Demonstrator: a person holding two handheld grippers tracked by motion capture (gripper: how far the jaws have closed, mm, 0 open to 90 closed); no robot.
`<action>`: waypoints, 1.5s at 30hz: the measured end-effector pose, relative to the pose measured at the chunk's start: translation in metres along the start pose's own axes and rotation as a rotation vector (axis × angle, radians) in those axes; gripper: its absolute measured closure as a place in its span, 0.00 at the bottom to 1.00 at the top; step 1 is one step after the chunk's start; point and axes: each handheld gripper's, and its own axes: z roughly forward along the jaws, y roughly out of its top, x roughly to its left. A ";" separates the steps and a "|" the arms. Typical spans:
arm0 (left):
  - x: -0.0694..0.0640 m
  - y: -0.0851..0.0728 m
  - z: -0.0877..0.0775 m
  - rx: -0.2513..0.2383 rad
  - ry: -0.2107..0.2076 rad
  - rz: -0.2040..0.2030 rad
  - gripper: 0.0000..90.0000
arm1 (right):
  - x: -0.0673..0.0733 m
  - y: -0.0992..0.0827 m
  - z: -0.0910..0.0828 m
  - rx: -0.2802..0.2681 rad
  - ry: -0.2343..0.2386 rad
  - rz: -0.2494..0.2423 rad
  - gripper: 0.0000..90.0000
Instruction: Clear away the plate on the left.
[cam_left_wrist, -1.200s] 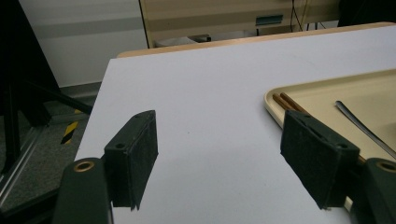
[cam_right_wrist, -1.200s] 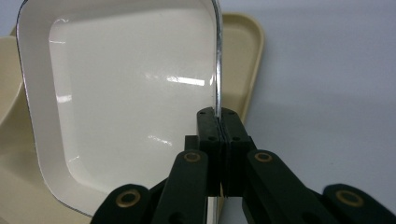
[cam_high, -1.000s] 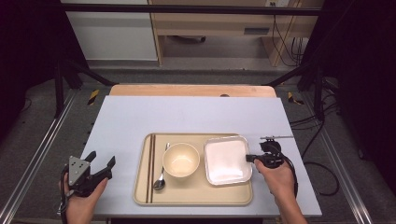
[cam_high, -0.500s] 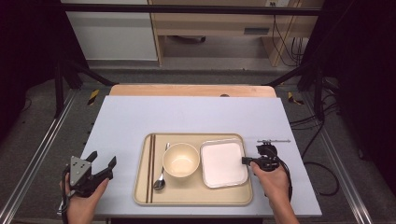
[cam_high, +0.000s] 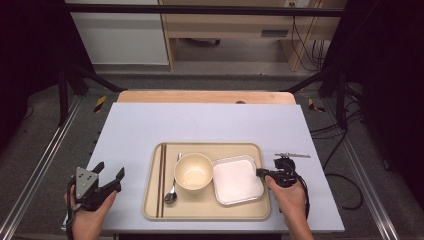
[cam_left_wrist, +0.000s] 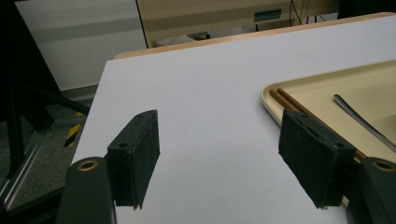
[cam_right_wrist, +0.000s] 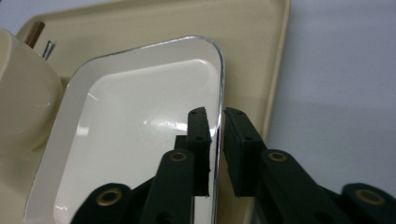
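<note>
The right claw (cam_right_wrist: 216, 140) has just been opening, its pads now narrowly straddling the right rim of the white rectangular plastic dish (cam_high: 237, 179), which lies flat in the beige tray (cam_high: 150, 210) (left claw (cam_high: 107, 175) idles wide, well apart).

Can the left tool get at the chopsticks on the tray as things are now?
Probably yes. The left tool is open, and bare table lies between it and the chopsticks at the tray's near edge.

High overview; two close jaw-level views, tray (cam_high: 206, 214) shared.
</note>
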 end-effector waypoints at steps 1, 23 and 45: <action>0.000 0.000 0.000 0.000 0.002 -0.001 0.32 | 0.001 0.000 -0.004 -0.034 -0.010 -0.023 0.83; -0.001 -0.004 0.010 0.043 -0.038 0.020 0.28 | -0.012 -0.006 -0.022 -0.249 -0.035 -0.147 0.49; -0.003 -0.003 0.014 0.028 -0.100 0.012 0.23 | -0.008 -0.001 -0.025 -0.366 -0.084 -0.312 0.14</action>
